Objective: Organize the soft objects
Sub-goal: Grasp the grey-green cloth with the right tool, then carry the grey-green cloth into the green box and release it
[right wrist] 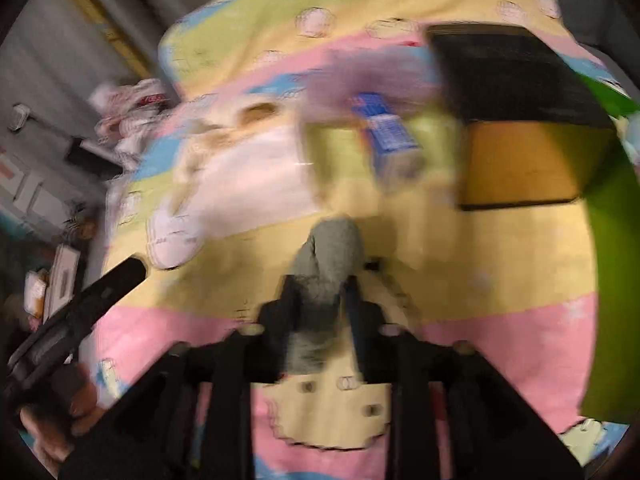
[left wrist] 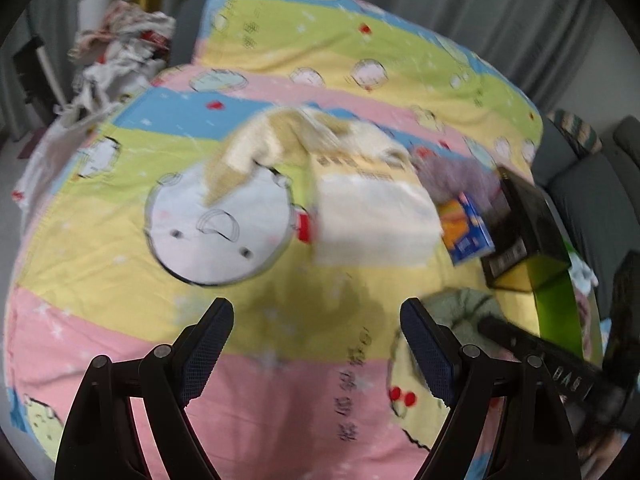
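My right gripper [right wrist: 320,284] is shut on a grey-green soft cloth [right wrist: 328,256] and holds it just above the colourful cartoon bedspread [right wrist: 500,264]. The same cloth [left wrist: 460,308] shows in the left wrist view beside the right gripper's body [left wrist: 560,368]. My left gripper [left wrist: 316,320] is open and empty above the bedspread [left wrist: 120,280]. A folded white and cream cloth [left wrist: 372,212] lies ahead of it, with a beige cloth [left wrist: 256,148] behind and a purple soft item [left wrist: 460,176] to the right. The right wrist view is blurred.
A black box with a yellow side [left wrist: 524,236] and a green flap stands at the right of the bed. A blue and orange packet [left wrist: 466,232] lies beside it. A pile of white and red laundry [left wrist: 120,52] sits at the far left. Grey curtains hang behind.
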The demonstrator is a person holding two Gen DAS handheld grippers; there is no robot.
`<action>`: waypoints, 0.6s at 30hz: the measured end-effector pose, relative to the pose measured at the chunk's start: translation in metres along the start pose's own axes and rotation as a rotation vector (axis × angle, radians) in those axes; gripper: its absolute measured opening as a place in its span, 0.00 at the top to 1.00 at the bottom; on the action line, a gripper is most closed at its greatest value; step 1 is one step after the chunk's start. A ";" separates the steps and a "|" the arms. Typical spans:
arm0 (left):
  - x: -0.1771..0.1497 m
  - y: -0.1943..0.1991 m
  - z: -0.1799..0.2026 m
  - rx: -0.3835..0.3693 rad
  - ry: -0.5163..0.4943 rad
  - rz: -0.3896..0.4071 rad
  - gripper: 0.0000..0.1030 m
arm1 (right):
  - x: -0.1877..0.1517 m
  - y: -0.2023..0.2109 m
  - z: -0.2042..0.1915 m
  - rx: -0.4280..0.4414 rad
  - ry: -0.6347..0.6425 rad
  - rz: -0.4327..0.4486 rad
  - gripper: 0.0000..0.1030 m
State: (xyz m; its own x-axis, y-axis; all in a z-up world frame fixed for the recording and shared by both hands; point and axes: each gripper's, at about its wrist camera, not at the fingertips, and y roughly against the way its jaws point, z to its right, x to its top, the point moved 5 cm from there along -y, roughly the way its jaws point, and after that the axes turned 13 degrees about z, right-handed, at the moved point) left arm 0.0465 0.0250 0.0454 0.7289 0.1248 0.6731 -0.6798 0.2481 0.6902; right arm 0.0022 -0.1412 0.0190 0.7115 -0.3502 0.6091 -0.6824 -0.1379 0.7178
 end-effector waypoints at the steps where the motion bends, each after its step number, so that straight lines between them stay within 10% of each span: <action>1: -0.005 -0.004 0.006 -0.018 0.002 -0.022 0.17 | 0.002 0.001 0.004 0.005 -0.013 0.007 0.36; 11: -0.048 -0.028 0.063 -0.201 0.011 -0.171 0.18 | 0.003 -0.011 0.018 0.067 -0.045 -0.012 0.31; 18: -0.065 -0.049 0.076 -0.216 0.003 -0.210 0.61 | -0.013 -0.029 0.023 0.086 -0.080 -0.079 0.37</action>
State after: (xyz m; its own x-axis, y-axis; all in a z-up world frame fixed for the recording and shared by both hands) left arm 0.0262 -0.0686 -0.0120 0.8522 0.0518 0.5206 -0.4814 0.4674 0.7415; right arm 0.0088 -0.1541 -0.0172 0.7501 -0.4076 0.5208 -0.6394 -0.2458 0.7285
